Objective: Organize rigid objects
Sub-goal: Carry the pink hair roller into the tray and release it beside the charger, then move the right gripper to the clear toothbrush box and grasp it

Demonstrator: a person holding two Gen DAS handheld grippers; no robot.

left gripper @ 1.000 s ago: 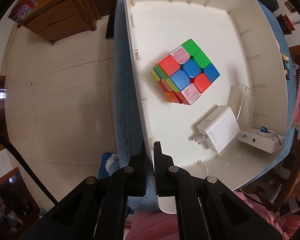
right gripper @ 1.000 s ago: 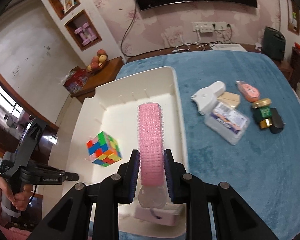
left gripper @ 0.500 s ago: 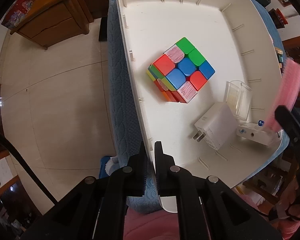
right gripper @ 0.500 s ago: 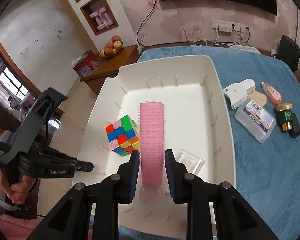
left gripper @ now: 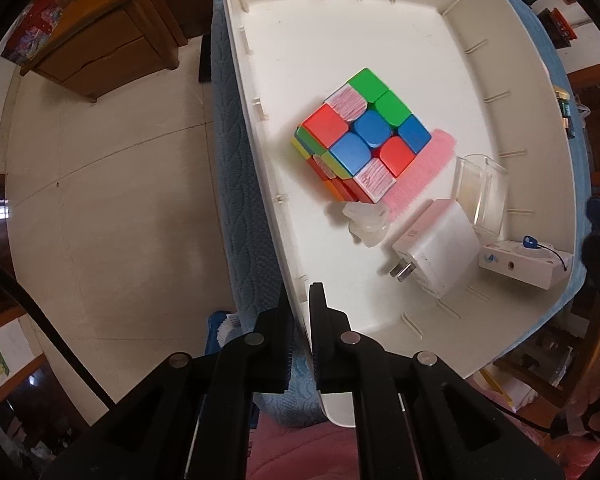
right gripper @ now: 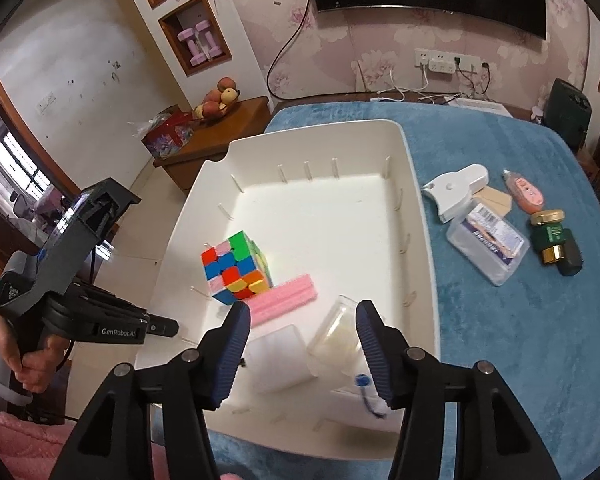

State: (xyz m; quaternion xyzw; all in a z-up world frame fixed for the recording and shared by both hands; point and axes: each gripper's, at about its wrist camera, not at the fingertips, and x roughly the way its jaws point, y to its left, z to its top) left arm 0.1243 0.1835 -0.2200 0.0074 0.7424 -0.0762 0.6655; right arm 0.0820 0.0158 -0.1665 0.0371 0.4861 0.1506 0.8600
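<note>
Pink roller (right gripper: pixel 283 297) lying flat on the floor of the white bin (right gripper: pixel 414 216), just beside the puzzle cube (right gripper: pixel 236 266) and seemingly touching its lower edge. Long axis running across the bin floor, slantwise to the walls: one end toward the middle of the floor, the other, with its clear plastic handle (left gripper: pixel 366 220), toward the near wall. Same roller (left gripper: pixel 422 170) in the left wrist view half hidden behind the cube (left gripper: pixel 360 136), handle end poking out beside the white charger (left gripper: pixel 436 248).

Right gripper (right gripper: pixel 303 354) above the near end of the bin, jaws opening, blue-ribbed pads well apart with nothing between them; roller apart from both fingers (right gripper: pixel 236 344). Below that gripper, inside the bin: charger (right gripper: pixel 278 356), clear plastic box (right gripper: pixel 336 338) tipped on its side, small white box with a blue tag (right gripper: pixel 360 390).

Left gripper (left gripper: pixel 298 312) pointing down, jaws pinched tight on the bin's side wall (left gripper: pixel 292 280) near the corner, one finger inside and one outside. Hand (right gripper: pixel 28 360) around its grip at the bin's left side.

Outside the bin, on the blue cloth (right gripper: pixel 520 340): white dispenser (right gripper: pixel 456 192), clear lidded case (right gripper: pixel 486 244), pink tube (right gripper: pixel 524 192), green bottle (right gripper: pixel 552 240).
</note>
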